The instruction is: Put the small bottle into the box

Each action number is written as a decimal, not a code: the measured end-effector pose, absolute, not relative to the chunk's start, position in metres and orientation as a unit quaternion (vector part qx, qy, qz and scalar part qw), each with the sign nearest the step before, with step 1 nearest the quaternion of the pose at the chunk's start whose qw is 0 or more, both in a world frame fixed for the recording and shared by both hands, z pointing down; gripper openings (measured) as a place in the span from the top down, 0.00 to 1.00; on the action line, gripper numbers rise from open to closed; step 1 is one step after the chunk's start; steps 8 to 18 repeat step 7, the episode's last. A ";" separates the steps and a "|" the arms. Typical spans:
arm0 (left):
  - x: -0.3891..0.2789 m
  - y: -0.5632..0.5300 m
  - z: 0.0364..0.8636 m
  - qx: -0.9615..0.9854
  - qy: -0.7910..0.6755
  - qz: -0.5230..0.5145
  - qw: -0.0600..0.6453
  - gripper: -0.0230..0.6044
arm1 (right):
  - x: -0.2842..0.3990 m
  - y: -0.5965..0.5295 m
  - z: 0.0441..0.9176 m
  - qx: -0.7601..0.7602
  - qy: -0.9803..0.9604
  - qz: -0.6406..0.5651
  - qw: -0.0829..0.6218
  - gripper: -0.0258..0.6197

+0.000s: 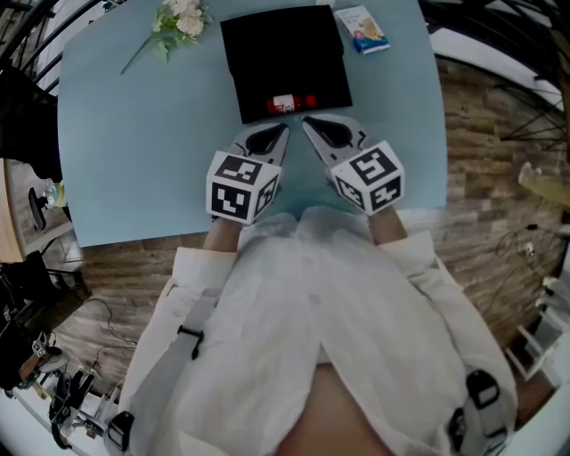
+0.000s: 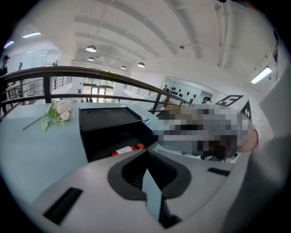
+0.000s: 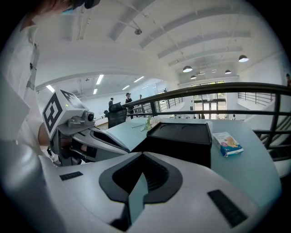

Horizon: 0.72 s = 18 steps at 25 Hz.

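My left gripper (image 1: 281, 132) has its fingers (image 2: 86, 182) pressed together with nothing between them. The right gripper (image 1: 309, 125) is the same, closed and empty. The two sit side by side, tips angled in toward each other over the near part of the table (image 1: 134, 134).

Straight out at 12 o'clock, just beyond both sets of tips, the small bottle (image 1: 287, 103) already lies on its side inside the open black box (image 1: 285, 53). It rests against the box's near wall, with its long axis running 9 to 3 o'clock and its red cap toward 3. Neither hand is clearly nearer. The left gripper view sees the bottle over the wall, while in the right gripper view the wall hides it.

I judge the placing done, so any coming move is mine to back off (no reaching over that near wall). There is bare table at 9 and 3 o'clock. The flower sprig (image 1: 181, 22) at 11 and the small carton (image 1: 363, 28) at 1 are well apart, by the far edge. The table's near edge lies under my marker cubes.
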State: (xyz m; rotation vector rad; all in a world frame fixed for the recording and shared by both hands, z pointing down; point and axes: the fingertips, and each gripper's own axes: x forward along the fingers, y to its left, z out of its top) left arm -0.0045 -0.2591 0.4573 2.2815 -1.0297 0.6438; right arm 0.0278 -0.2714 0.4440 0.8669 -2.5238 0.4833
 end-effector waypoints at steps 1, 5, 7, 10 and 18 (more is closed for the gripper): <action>-0.006 -0.260 0.458 0.848 -0.384 0.239 0.277 0.96 | 0.028 -0.272 0.444 0.312 -0.909 0.174 0.215 0.96; -0.012 -0.259 0.463 0.842 -0.391 0.241 0.283 0.96 | 0.029 -0.270 0.446 0.311 -0.909 0.184 0.206 0.96; -0.015 -0.260 0.465 0.839 -0.395 0.243 0.286 0.96 | 0.030 -0.269 0.447 0.311 -0.909 0.191 0.203 0.96; -0.015 -0.260 0.465 0.839 -0.395 0.243 0.286 0.96 | 0.030 -0.269 0.447 0.311 -0.909 0.191 0.203 0.96; -0.015 -0.260 0.465 0.839 -0.395 0.243 0.286 0.96 | 0.030 -0.269 0.447 0.311 -0.909 0.191 0.203 0.96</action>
